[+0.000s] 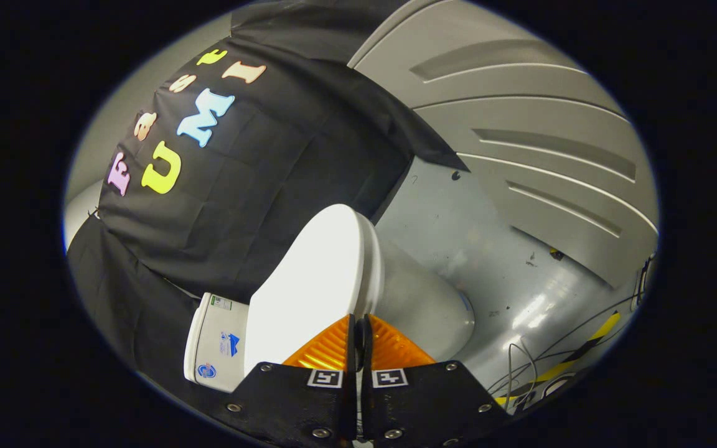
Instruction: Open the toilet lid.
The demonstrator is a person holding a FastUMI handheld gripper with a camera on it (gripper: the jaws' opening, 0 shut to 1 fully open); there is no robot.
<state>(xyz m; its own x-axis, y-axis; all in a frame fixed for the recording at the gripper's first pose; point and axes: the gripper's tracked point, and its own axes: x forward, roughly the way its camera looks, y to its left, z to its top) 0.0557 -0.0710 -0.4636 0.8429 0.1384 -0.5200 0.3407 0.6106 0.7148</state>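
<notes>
Risk item: gripper [358,323], fingers drawn nearly together with a thin dark gap between them, appears to pinch the near edge of the toilet lid [309,280], which stands partly raised just ahead of the fingers; whether both fingers truly press on the edge cannot be told. Judged hazards: a shallow hold could slip off the smooth rim and let the lid drop back onto the bowl [421,305]; a push too far could knock it against the tank [215,342] on the left. Count: one lid, one bowl, one tank, several loose cables [539,361] on the floor [489,249] at right.
</notes>
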